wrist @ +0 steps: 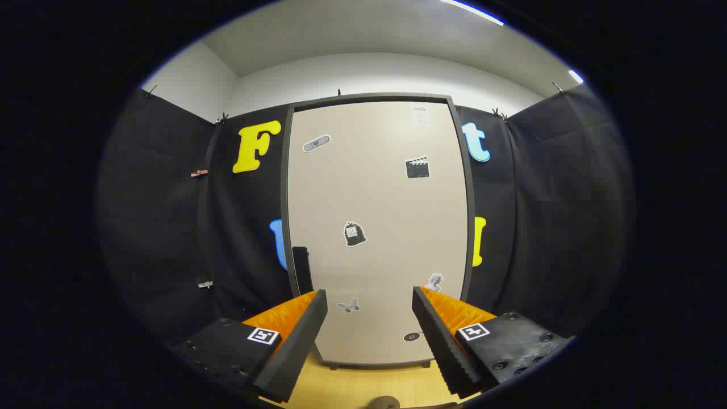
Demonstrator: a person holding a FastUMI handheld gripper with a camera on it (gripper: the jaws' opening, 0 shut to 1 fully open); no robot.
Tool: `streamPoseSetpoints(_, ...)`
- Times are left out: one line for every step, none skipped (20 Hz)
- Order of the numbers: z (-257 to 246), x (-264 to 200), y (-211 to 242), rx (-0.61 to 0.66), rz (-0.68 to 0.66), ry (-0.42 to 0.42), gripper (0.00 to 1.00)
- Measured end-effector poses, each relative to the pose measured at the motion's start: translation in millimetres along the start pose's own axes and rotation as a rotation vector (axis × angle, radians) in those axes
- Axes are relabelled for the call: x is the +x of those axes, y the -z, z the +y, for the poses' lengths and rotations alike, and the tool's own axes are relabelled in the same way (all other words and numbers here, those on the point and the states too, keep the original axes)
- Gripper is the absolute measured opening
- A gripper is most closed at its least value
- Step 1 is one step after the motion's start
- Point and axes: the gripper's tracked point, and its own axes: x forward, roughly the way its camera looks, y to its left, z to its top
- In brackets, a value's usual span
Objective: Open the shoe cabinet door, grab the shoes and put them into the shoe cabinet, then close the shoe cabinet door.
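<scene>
While its fingers stand spread wide with nothing between them, the gripper (369, 335) faces the shut shoe cabinet door (377, 227).

Straight beyond the fingertips the beige door, dotted with small stickers, stands upright in its dark frame; a black handle (301, 268) sits just past the left finger, and wooden floor (363, 386) lies below the gap between the fingers.

orange-and-black two-finger gripper (369, 307)

each of the fingers (295, 341) is a wedge with a black ribbed inner pad and an orange textured outer face. behind each sits a matte black mounting block with a small square black-and-white marker near its front edge. the right block has several round recessed screws; the left block has a few small holes along its side.
</scene>
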Motion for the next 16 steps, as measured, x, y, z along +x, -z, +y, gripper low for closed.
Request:
streamPoseSetpoints(1.6,0.5,-0.4,0.002,-0.001,-0.002,0.98)
streamPoseSetpoints(3.0,0.5,-0.5,0.001,-0.004,-0.004,0.98)
streamPoseSetpoints(4.7,0.8,-0.8,-0.002,-0.007,-0.008,0.98)
streamPoseSetpoints(6.5,0.4,-1.2,-0.006,-0.013,-0.011,0.98)
streamPoseSetpoints(8.8,0.1,-1.9,-0.006,-0.018,-0.017,0.98)
streamPoseSetpoints(10.8,-0.8,-2.9,-0.005,-0.023,-0.022,0.98)
streamPoseSetpoints(12.9,-1.1,-3.8,-0.004,-0.029,-0.027,0.98)
streamPoseSetpoints(14.9,-0.5,-3.5,-0.004,-0.030,-0.030,0.98)
streamPoseSetpoints(16.1,-0.2,-2.7,-0.005,-0.027,-0.030,0.98)
streamPoseSetpoints(17.3,0.9,-2.0,-0.006,-0.024,-0.032,0.98)
streamPoseSetpoints(19.3,2.0,-1.2,-0.007,-0.020,-0.034,0.98)
streamPoseSetpoints(21.4,2.4,-0.4,-0.006,-0.018,-0.036,0.98)
streamPoseSetpoints(24.0,4.1,0.1,-0.005,-0.017,-0.039,0.98)
streamPoseSetpoints(26.9,5.9,1.0,-0.002,-0.015,-0.043,0.98)
streamPoseSetpoints(31.6,8.4,2.1,0.002,-0.015,-0.052,0.98)
streamPoseSetpoints(39.0,11.2,3.7,0.007,-0.014,-0.068,0.98)
